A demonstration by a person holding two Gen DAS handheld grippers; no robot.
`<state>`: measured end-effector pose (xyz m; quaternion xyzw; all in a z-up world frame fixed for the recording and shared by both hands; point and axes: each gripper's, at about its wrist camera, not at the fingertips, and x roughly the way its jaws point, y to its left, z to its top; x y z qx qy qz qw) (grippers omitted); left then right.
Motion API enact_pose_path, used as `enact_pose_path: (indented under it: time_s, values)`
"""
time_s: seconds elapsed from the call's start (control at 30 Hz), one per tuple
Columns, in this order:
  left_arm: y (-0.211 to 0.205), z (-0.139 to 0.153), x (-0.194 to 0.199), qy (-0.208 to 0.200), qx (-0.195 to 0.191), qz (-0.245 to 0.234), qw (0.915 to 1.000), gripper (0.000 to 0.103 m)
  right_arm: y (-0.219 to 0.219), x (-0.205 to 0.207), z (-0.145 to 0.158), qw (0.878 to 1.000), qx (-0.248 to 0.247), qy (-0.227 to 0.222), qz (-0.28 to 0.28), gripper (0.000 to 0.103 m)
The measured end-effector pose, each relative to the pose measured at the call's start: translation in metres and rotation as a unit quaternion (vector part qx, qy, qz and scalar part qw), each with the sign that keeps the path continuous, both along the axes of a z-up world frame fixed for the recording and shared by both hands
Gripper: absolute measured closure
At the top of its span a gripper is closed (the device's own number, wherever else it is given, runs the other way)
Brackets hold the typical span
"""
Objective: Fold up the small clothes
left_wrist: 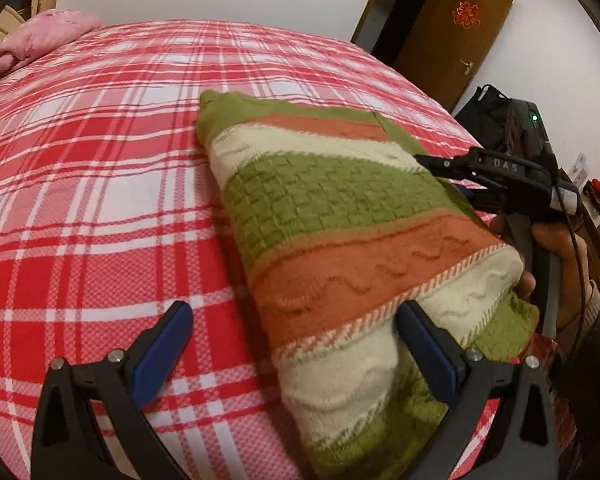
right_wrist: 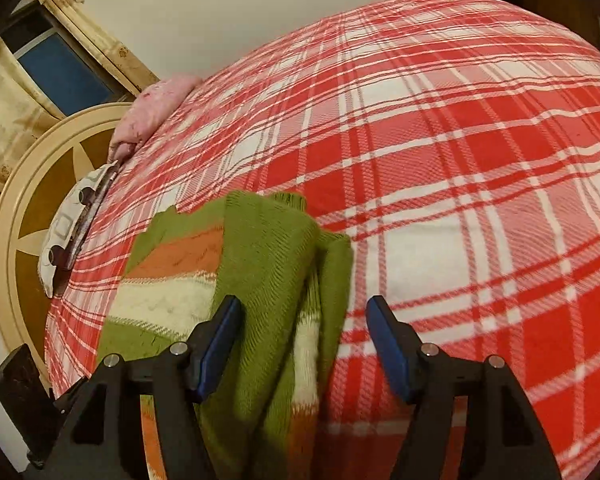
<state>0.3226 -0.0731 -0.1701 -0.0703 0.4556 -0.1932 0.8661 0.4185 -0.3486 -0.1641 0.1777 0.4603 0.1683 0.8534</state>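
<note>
A folded knit sweater [left_wrist: 340,220] with green, orange and cream stripes lies on the red and white plaid bed [left_wrist: 100,160]. My left gripper [left_wrist: 296,336] is open at its near end; the right finger [left_wrist: 428,344] touches the cream fold, the left finger [left_wrist: 160,352] is over bare blanket. The right gripper [left_wrist: 432,164] reaches in from the right onto the sweater's far edge. In the right wrist view my right gripper [right_wrist: 300,332] is open, its fingers either side of a green fold of the sweater [right_wrist: 276,248].
A pink pillow [left_wrist: 40,36] lies at the bed's far left corner by a round headboard [right_wrist: 24,216]. A brown door [left_wrist: 448,36] stands open at the back right. A dark bag [left_wrist: 496,120] and clutter sit off the bed's right side.
</note>
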Motion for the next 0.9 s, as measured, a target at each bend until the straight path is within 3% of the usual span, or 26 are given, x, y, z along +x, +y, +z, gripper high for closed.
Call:
enact_pose_path:
  time_s: [0.2,0.57,0.7,0.77,0.9]
  values:
    - [-0.009,-0.002,0.007,-0.001,0.003,-0.007,1.0000,0.000,-0.002,0.006,-0.007,0.999,0.044,0.002,0.027,0.039]
    - [-0.015,-0.003,0.014,0.001,0.001,-0.014,0.9999,0.000,0.007,0.008,-0.011,0.999,0.035,-0.020,0.028,0.054]
    - [-0.016,-0.003,0.017,0.003,-0.002,-0.014,0.9999,0.000,0.005,0.009,-0.013,0.999,0.041,-0.021,0.026,0.055]
    - [-0.017,-0.002,0.015,-0.001,-0.001,-0.020,0.9998,0.000,0.008,0.006,-0.011,0.998,0.046,-0.027,0.038,0.060]
    - [-0.016,-0.001,0.016,0.001,-0.024,-0.042,0.9988,0.015,0.009,0.008,-0.014,0.998,0.051,-0.021,0.038,0.063]
